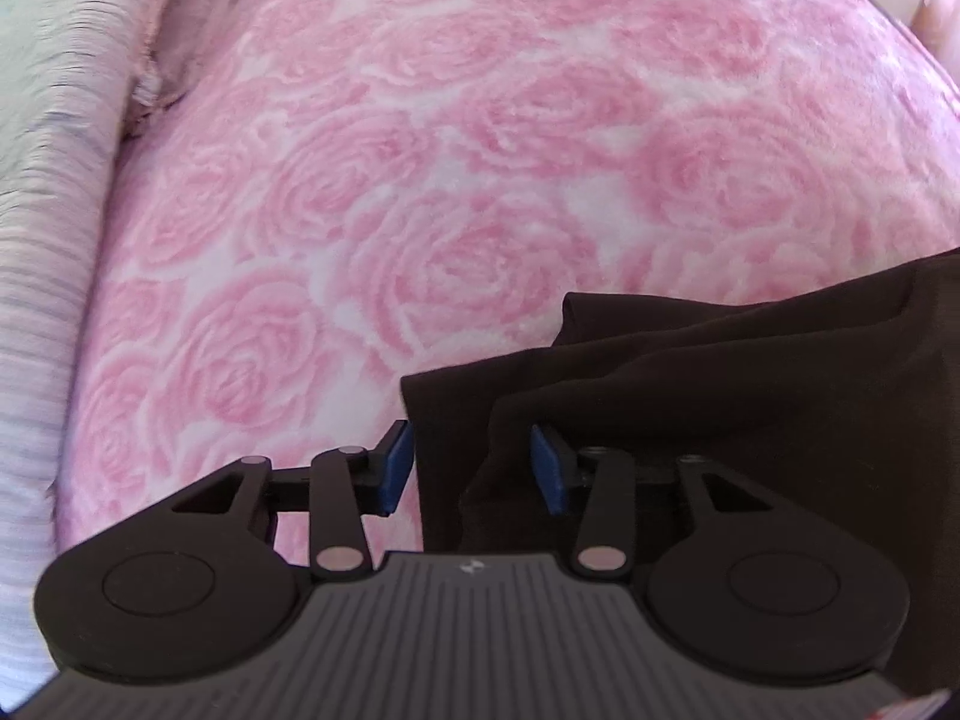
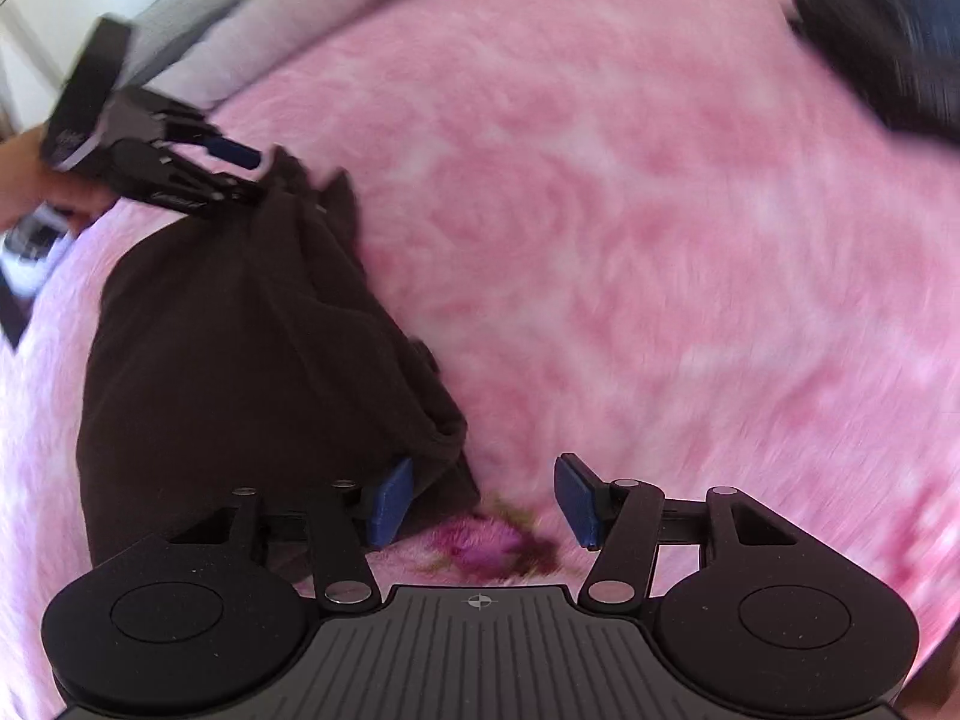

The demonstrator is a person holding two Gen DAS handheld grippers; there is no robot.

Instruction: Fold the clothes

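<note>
A dark brown garment [image 1: 750, 396] lies bunched on a pink rose-patterned blanket [image 1: 480, 150]. My left gripper [image 1: 474, 465] is open, its blue pads astride the garment's near corner, with cloth lying between them. In the right wrist view the same garment [image 2: 240, 348] lies at the left, and the left gripper [image 2: 252, 174] sits at its far end. My right gripper [image 2: 486, 501] is open at the garment's near edge; its left pad [image 2: 390, 501] touches the cloth and its right pad [image 2: 576, 498] is over the bare blanket [image 2: 660, 240].
A striped grey-white pillow or bedding [image 1: 42, 240] runs along the left edge of the bed. A dark blue and black item [image 2: 888, 42] lies at the far right of the blanket. The right wrist view is motion-blurred.
</note>
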